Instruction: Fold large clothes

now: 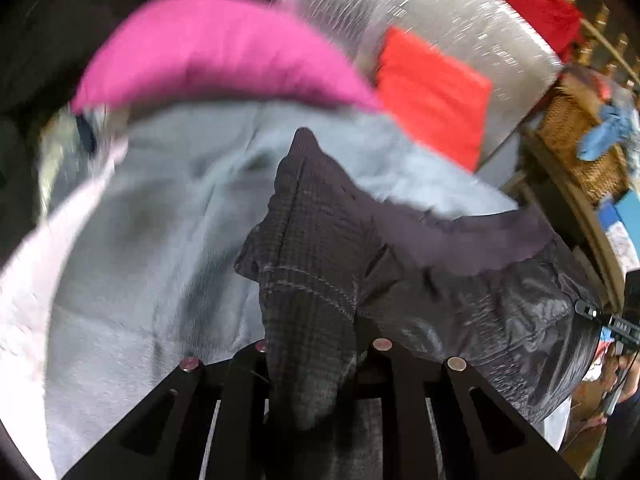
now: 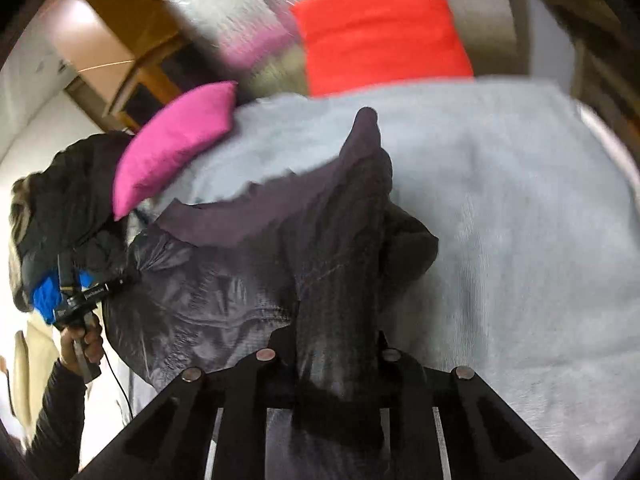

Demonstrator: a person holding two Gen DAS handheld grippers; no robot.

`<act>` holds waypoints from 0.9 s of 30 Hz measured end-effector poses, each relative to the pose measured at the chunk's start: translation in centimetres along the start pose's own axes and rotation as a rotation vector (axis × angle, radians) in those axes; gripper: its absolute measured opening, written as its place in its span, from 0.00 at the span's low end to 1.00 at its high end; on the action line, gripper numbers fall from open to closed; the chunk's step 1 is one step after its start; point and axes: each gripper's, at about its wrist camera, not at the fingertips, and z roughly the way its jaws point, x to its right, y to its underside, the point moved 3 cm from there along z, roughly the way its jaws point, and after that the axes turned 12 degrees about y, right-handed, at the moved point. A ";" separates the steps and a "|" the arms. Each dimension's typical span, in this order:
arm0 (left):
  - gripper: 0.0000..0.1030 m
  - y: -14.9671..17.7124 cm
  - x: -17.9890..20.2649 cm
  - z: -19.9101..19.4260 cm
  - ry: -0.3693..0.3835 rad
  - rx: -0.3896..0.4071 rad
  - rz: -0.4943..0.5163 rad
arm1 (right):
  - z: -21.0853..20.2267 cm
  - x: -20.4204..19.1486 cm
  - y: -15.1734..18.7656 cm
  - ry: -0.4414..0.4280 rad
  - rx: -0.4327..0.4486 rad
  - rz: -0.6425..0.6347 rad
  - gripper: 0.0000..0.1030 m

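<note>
Here, both grippers have a grip on one dark garment (image 1: 460,292), a jacket-like piece with a shiny quilted lining and a matte plaid-patterned outer cloth. The left gripper (image 1: 316,364) has its jaws closed almost fully on a bunched fold of that plaid cloth, which rises in a peak between the two fingers. The right gripper (image 2: 332,368) likewise has its jaws nearly shut on another bunched fold of the same garment (image 2: 240,280), pinched tight between its fingers. The garment hangs stretched between the two grippers above a pale grey bed cover (image 1: 140,240), its lining sagging in the span between them. In the right wrist view, the person's left hand (image 2: 82,340) shows at the left edge, wrapped around the handle of the other gripper. Toward the far side of the bed (image 2: 520,220) lie a magenta cushion (image 1: 208,52) and a bright red-orange cushion (image 1: 432,92). Both views are blurred, so finer detail of the cloth edges cannot be made out.
</note>
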 end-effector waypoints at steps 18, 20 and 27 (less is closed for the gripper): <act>0.28 15.9 -1.5 1.9 -0.007 -0.051 -0.097 | -1.6 6.9 17.2 0.048 -0.073 0.136 0.26; 0.37 16.1 -1.6 1.7 -0.026 -0.022 -0.105 | -0.5 8.5 18.6 0.002 -0.051 0.221 0.34; 0.64 15.7 0.0 1.1 -0.251 -0.052 0.018 | -1.1 9.1 19.3 0.061 -0.051 0.239 0.60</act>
